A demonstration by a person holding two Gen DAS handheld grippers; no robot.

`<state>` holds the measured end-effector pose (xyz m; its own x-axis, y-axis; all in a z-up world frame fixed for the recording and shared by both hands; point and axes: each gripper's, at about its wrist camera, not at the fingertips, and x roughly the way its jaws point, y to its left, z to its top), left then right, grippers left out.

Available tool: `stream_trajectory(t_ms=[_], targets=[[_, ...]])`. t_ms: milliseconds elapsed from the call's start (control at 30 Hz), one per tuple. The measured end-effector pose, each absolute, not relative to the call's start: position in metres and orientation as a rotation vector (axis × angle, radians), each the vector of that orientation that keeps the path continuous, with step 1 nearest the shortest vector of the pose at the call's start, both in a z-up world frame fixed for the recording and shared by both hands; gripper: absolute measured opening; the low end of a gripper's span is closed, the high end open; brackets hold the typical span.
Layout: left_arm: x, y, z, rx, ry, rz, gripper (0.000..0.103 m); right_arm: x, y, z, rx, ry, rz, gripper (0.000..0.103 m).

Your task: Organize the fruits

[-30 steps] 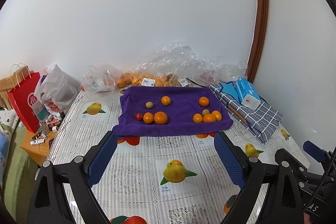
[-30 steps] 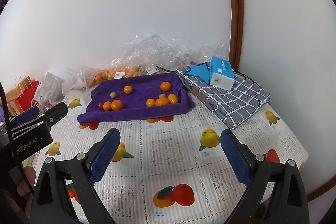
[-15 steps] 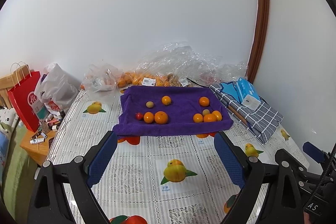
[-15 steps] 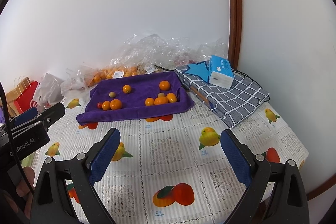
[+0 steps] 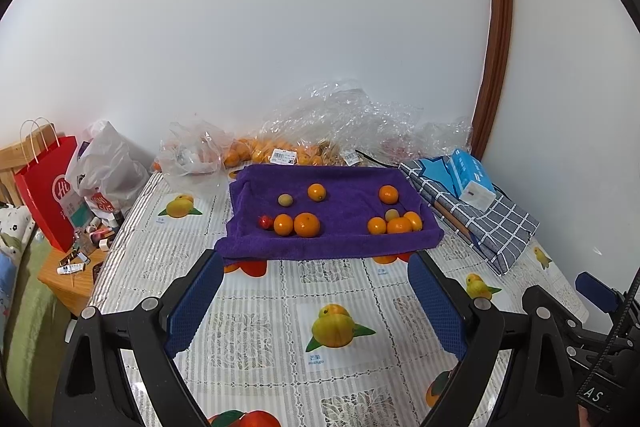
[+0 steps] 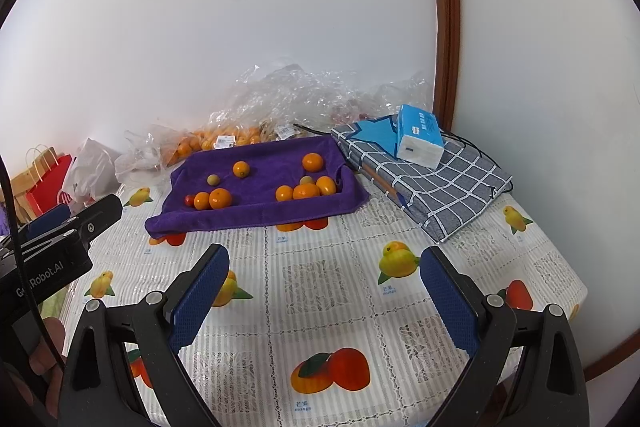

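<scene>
resting on a purple towel (image 5: 336, 227) at 12 o'clock of both wrist views, the loose fruits form two clusters. the left group (image 5: 294, 217) holds two oranges, a small red fruit, a yellowish-green fruit and a smaller orange set apart toward the wall. the right group (image 5: 394, 217) holds several oranges touching one another with a pale fruit among them, plus one orange apart behind them.

task progress: both groups mix oranges with other fruit, so no sorting by kind is evident. the layout fits either a scattered starting condition or a partly grouped arrangement; the pictures do not settle which. more oranges sit in clear plastic bags (image 5: 280, 153) against the wall, beyond the towel.

gripper state: the left gripper (image 5: 316, 301) has its blue-padded jaws spread wide and holds nothing. the right gripper (image 6: 324, 293) is likewise spread wide and holds nothing. both hover over the fruit-print tablecloth (image 5: 260, 327), well short of the towel.

readable writing:
- left gripper body, seen at 9 o'clock in the right wrist view: "robot.ai", leading letters partly hidden (image 6: 40, 277).
- right gripper body, at 4 o'clock in the left wrist view: "as" (image 5: 594, 395).
- tablecloth print captions: "mango" under chinese characters (image 5: 319, 359).
- red paper bag (image 5: 48, 195) at 9 o'clock: white round logo, letters unclear.
- price labels on the bags (image 5: 283, 157): too small to read.
- blue tissue pack (image 6: 420, 137) on the checked cloth (image 6: 432, 183): print unreadable.
</scene>
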<state>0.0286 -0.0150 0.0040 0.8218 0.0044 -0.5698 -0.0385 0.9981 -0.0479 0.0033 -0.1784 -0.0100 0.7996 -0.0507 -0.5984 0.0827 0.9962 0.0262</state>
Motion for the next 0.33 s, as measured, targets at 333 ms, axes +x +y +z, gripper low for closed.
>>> stream_trajectory(t_ms=[333], targets=[[0.0286,-0.0162,0.0054,-0.057,0.605,0.027,0.093,0.0030,-0.1788,-0.0107,0.052,0.640,-0.071,0.095]])
